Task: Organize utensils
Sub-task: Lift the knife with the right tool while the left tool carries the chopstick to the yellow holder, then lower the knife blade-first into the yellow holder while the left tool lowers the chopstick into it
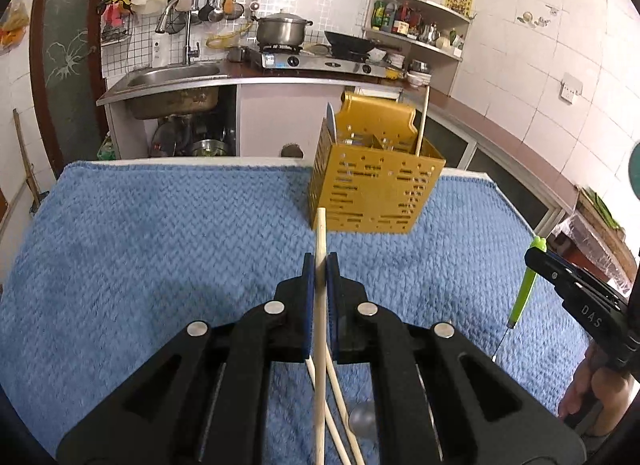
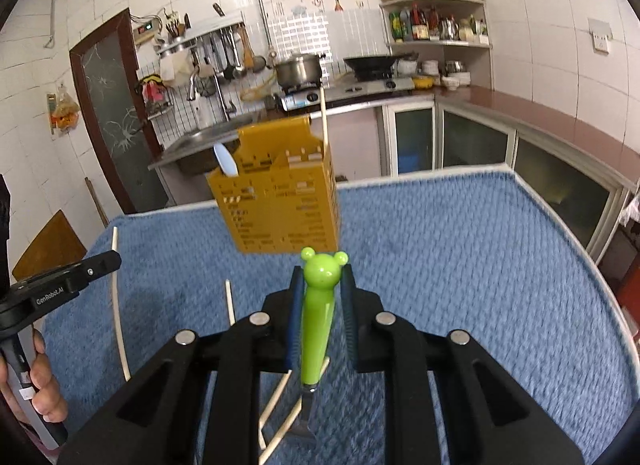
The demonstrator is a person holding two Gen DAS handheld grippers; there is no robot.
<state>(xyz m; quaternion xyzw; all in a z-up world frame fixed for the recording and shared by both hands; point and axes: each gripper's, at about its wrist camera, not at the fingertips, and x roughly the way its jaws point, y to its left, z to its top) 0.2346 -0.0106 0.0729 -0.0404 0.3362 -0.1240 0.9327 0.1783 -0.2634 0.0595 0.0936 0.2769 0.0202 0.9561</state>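
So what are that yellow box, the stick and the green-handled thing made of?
The yellow box looks like moulded plastic: even mustard colour, punched slots. The stick seems pale bare wood or bamboo, matt. The green handle looks like glossy plastic, with a shiny bear head; its lower end seems to be metal.

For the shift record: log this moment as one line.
left gripper: shut on chopstick | right gripper: shut on green fork | yellow holder: upright on blue towel
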